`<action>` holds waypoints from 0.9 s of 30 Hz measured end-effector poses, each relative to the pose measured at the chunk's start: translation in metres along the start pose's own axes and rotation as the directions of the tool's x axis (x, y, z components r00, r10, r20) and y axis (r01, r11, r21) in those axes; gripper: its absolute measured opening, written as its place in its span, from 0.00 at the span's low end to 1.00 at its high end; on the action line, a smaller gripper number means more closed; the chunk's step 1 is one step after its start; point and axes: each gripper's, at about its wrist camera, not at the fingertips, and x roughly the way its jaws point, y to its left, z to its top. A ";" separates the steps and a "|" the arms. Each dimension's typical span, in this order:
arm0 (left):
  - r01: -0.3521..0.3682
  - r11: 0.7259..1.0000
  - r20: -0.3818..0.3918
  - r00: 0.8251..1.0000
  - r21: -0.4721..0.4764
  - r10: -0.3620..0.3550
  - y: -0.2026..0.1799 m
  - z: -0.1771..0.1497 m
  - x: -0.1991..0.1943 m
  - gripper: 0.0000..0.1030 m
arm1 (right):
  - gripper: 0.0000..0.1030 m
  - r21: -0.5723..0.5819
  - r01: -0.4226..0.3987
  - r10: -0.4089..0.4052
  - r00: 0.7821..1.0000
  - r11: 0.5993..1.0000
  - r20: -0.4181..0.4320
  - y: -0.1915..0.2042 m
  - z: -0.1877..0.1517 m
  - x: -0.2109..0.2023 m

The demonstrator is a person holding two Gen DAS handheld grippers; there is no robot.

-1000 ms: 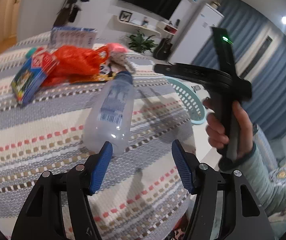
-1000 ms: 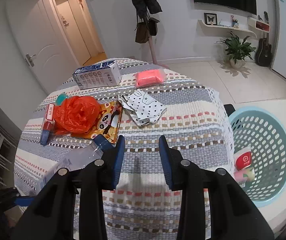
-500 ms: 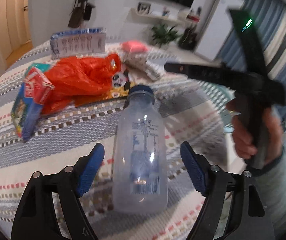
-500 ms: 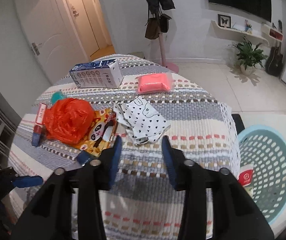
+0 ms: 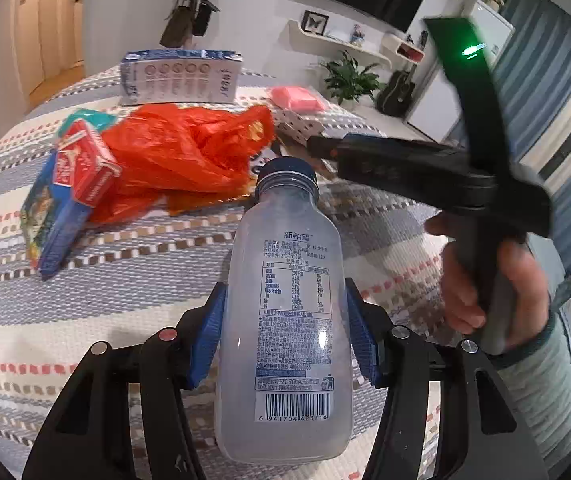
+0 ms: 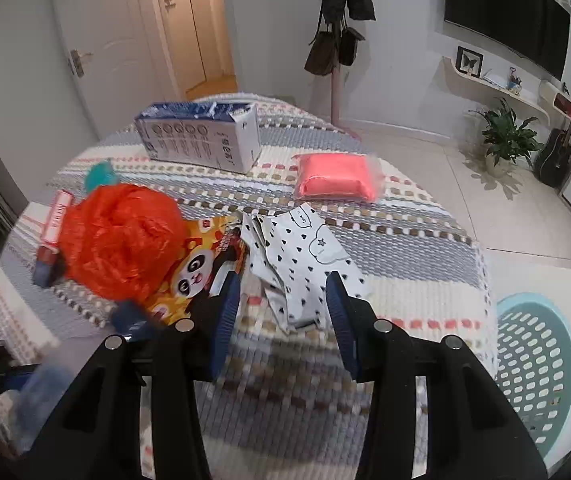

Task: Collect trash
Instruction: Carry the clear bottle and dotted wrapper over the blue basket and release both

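A clear plastic bottle with a dark blue cap lies on the striped tablecloth, cap pointing away. My left gripper straddles its lower half, and its closing jaws have both blue pads against the bottle's sides. In the right wrist view the bottle's cap shows blurred at lower left. My right gripper is open and holds nothing, hovering just short of a crumpled white dotted wrapper. A hand holds that gripper at the right of the left wrist view.
An orange plastic bag lies on a panda snack wrapper. Farther back are a blue-and-white carton and a pink packet. A red box lies left. A teal basket stands on the floor right of the table.
My left gripper swung over the bottle, widened, then closed onto its sides. My right gripper opened slightly and moved forward over the table toward the white dotted wrapper.
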 end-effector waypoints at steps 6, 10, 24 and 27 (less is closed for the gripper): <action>0.015 1.000 0.007 1.000 -0.020 -0.015 0.005 -0.001 -0.007 0.53 | 0.20 0.017 0.029 -0.028 0.999 0.999 -0.036 0.000 0.006 0.022; 0.030 0.999 0.028 0.999 -0.018 -0.030 0.001 0.004 -0.010 0.53 | 0.07 0.036 0.007 -0.007 1.000 0.999 0.014 -0.006 0.007 0.007; 0.090 0.990 0.153 0.982 0.111 -0.107 -0.076 0.051 -0.028 0.53 | 0.04 0.199 0.011 -0.064 0.964 0.980 0.259 -0.086 -0.008 -0.118; 0.101 0.982 0.161 0.979 0.158 -0.127 -0.103 0.060 -0.024 0.53 | 0.04 0.255 0.019 -0.093 0.954 0.967 0.285 -0.110 -0.017 -0.141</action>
